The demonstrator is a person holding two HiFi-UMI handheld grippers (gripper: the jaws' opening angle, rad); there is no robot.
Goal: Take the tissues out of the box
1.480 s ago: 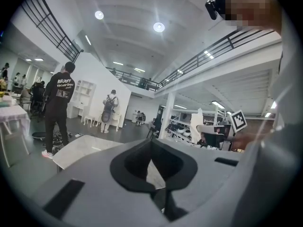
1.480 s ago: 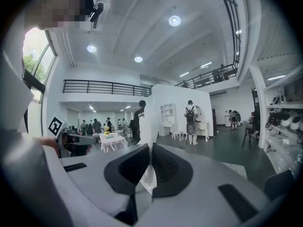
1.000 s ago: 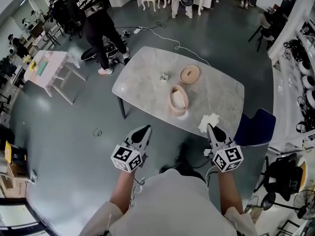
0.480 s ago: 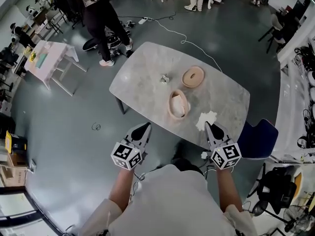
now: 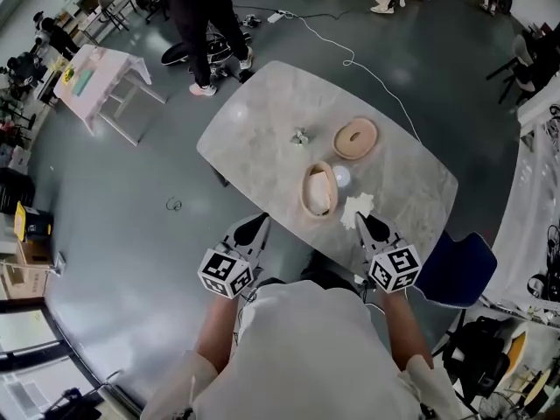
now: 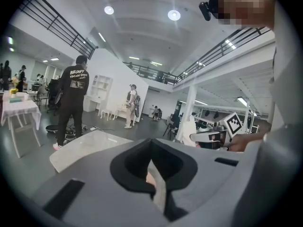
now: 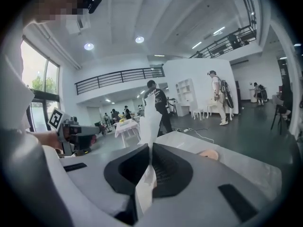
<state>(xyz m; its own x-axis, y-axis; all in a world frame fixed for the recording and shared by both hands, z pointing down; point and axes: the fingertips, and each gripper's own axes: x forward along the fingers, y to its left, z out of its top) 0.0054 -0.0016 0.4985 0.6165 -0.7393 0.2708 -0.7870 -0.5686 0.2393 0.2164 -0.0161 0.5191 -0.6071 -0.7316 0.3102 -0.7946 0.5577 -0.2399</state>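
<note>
Right gripper (image 5: 362, 221) is clamped on a tissue (image 5: 356, 206), the white sheet standing up out of its closed tips. Left gripper (image 5: 255, 228) has its jaws together too, nothing clearly caught in them. The box (image 5: 318, 189) sits on the table (image 5: 262, 121) just ahead and left of the right gripper, the lid (image 5: 355, 138) beyond it.

Writing: a person (image 6: 72, 103) far ahead of the left gripper has white print across a dark back, too small to read.

The tabletop is pale grey marble. The floor (image 5: 114, 217) is dark grey, with a white cable (image 5: 367, 68) trailing past the table's far side. A blue chair (image 5: 455, 265) is just right of the right gripper. Overhead are a railed mezzanine and round ceiling lights.
</note>
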